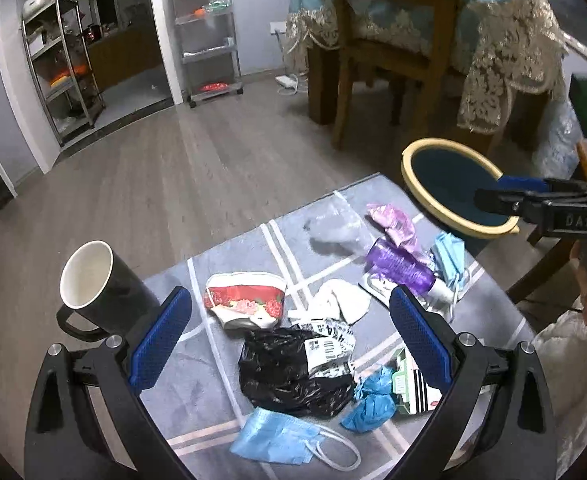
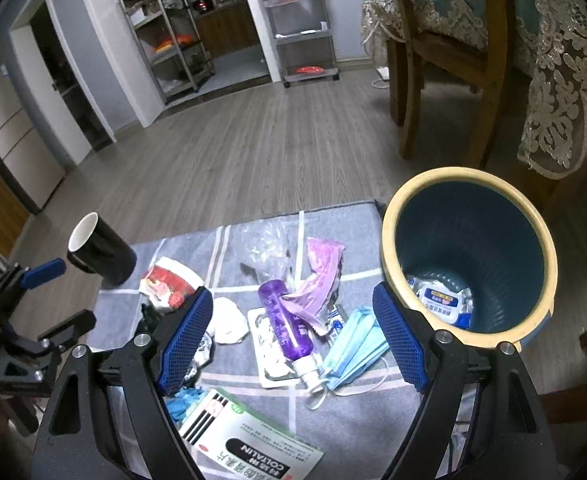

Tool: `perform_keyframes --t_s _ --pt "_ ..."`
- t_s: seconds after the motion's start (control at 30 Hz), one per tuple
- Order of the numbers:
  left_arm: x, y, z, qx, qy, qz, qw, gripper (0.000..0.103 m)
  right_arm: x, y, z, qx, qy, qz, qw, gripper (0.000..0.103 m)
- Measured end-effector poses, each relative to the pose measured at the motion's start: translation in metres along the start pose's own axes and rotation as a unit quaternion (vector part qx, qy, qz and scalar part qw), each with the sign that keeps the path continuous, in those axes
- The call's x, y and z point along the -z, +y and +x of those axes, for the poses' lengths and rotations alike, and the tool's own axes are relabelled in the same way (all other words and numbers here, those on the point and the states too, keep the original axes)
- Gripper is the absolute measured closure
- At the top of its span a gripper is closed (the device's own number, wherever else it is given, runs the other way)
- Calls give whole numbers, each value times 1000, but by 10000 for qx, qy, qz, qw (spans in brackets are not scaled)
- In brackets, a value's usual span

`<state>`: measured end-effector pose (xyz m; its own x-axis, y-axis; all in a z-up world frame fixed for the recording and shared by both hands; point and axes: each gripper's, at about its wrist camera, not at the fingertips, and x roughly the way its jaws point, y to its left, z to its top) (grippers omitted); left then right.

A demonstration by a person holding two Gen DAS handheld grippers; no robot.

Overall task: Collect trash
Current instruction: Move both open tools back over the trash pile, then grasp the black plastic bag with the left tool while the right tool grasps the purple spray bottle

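We take the trash bin (image 2: pixel 469 256) as our landmark; it stands at the right edge of the grey checked mat (image 2: pixel 345 420), mouth up, so that litter can be dropped straight in. One white packet (image 2: pixel 439 300) already lies at its bottom.

Nearest to us, the right gripper (image 2: pixel 293 344) hangs just left of the bin with its jaws spread wide and nothing between the pads. We judge this stance as readiness for the next pick. Below it, left of the bin, lie a medicine box (image 2: pixel 249 440), a blue face mask (image 2: pixel 357 348) and a purple bottle (image 2: pixel 285 324), all loose on the mat.

Further left of the bin, the left gripper (image 1: pixel 289 344) also stands wide open and empty above a black plastic bag (image 1: pixel 289 372), a second blue mask (image 1: pixel 277 440) and a crumpled blue glove (image 1: pixel 369 400).

Beyond these, still left of the bin, rest a red-printed paper cup (image 1: pixel 245 300), a pink wrapper (image 1: pixel 393 220) and a clear plastic bag (image 1: pixel 333 228).

Farthest left of the bin, a black mug (image 1: pixel 97 284) stands at the mat's edge; we judge it is not trash.
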<state>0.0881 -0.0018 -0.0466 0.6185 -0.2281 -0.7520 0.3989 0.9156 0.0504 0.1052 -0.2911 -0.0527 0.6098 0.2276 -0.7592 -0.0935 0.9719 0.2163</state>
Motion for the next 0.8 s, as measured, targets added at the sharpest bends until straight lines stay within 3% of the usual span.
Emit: perform_keyframes --t_s 0.13,0.3,0.47,0.8 --pt "4 -1 0 -21 -98 166 9998 6 0 -1 2 -2 10 19 10000 20" --pt "16 -3 15 -24 105 272 9996 6 3 -2 10 78 64 -73 9999 19" --pt "27 -2 29 -164 301 248 9991 6 13 -1 31 173 410 -157 9989 19" --pt "45 14 59 -308 810 -192 9961 6 32 15 72 102 998 -526 9936 19"
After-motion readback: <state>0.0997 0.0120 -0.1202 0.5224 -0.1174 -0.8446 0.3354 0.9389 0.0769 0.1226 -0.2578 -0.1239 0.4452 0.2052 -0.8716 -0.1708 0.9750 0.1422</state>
